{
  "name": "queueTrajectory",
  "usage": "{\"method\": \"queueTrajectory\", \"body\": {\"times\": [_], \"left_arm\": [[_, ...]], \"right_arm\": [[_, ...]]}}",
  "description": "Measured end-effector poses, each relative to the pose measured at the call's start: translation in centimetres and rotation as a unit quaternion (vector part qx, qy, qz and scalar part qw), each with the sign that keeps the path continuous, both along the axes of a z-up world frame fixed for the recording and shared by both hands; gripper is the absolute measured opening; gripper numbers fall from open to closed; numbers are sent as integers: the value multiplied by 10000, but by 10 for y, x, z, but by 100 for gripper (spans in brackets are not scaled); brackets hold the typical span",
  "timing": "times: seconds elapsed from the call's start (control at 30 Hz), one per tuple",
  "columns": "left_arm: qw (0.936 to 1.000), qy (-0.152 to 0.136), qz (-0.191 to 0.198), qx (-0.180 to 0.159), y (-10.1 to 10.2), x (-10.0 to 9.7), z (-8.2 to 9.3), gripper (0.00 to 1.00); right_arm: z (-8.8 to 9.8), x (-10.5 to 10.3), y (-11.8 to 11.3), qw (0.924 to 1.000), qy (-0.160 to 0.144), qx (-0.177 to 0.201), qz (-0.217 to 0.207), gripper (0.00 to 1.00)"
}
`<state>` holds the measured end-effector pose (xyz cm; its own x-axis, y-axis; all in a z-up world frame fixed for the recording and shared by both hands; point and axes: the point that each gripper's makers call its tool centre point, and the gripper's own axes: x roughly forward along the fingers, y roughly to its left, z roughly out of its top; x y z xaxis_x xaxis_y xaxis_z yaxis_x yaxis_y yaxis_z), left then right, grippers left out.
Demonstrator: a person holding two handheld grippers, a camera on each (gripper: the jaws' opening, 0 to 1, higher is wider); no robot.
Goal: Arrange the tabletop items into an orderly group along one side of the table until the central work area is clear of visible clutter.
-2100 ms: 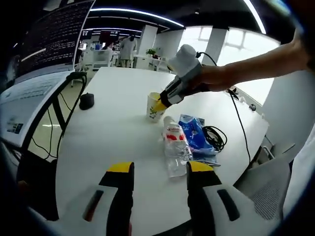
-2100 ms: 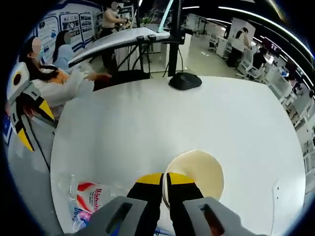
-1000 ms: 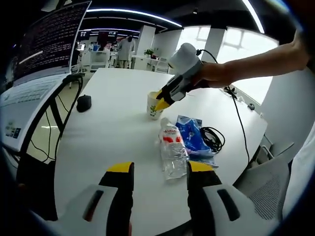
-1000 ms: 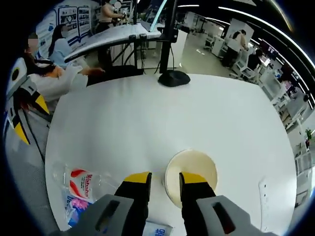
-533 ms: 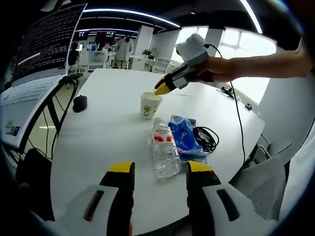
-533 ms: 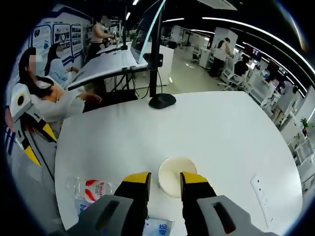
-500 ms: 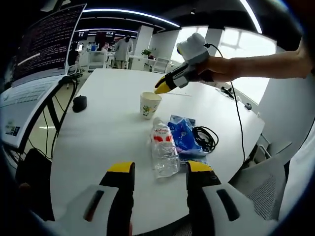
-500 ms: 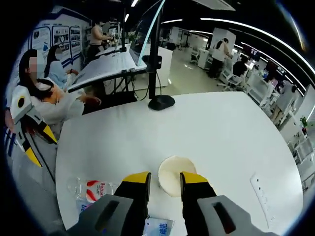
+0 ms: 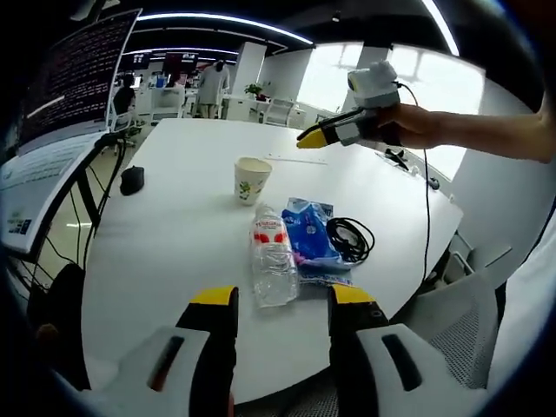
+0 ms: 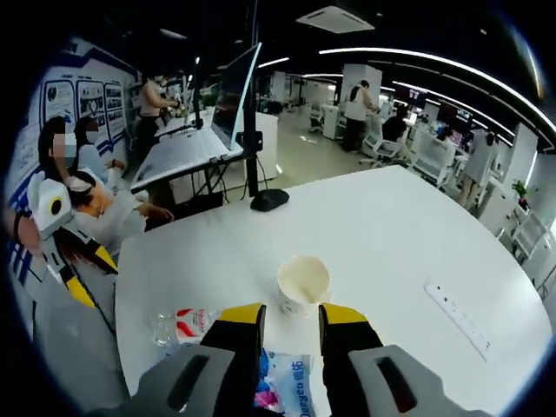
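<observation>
- The round white table (image 9: 174, 217) carries a small group of items toward its right-hand part in the left gripper view.
- A cream paper cup with a small green print (image 9: 252, 179) stands upright at the far end of that group, its mouth open upward; in the right gripper view the same cup (image 10: 303, 283) sits just beyond the jaw tips, apart from them.
- A clear plastic water bottle with a red-and-white label (image 9: 273, 258) lies on its side nearer the left gripper, its cap end pointing toward the cup.
- A blue plastic packet with printed lettering (image 9: 309, 233) lies touching the bottle's right side; in the right gripper view the packet (image 10: 287, 382) shows between and under the jaws, with the bottle (image 10: 184, 326) to its left.
- A coiled black cable (image 9: 350, 237) rests at the right edge of the packet.
- A black computer mouse (image 9: 131, 179) sits well apart, near the table's far left edge.
- A white power strip (image 10: 459, 317) lies flat on the right part of the table in the right gripper view.
- The left gripper (image 9: 274, 306) hovers over the near edge of the table, its yellow-tipped jaws spread apart and empty.
- The right gripper (image 10: 282, 317) is released too, jaws parted with nothing between them; in the left gripper view it (image 9: 313, 136) hangs above the far right of the table, held by a hand (image 9: 417, 127), clear of the cup.
</observation>
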<state>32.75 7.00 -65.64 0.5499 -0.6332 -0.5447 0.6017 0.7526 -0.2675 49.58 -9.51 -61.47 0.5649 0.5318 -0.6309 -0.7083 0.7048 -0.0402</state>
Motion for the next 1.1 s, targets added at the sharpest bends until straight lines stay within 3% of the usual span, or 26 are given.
{"method": "queueTrajectory", "body": {"times": [0.3,0.67,0.9,1.1], "left_arm": [[9999,3,-145,58,-8,0,2,40],[9995,107,-262,159,-13,1,-6,39],[9992,175,-291,195,-20,4,-8,38],[9993,228,-203,203,-23,15,-10,37]], "right_arm": [[-23,-43,-47,9979,205,158,-594,23],[-50,-100,-101,9870,541,511,-1427,23],[-52,-125,-121,9768,511,790,-1923,22],[-61,-144,-125,9730,592,827,-2071,22]]}}
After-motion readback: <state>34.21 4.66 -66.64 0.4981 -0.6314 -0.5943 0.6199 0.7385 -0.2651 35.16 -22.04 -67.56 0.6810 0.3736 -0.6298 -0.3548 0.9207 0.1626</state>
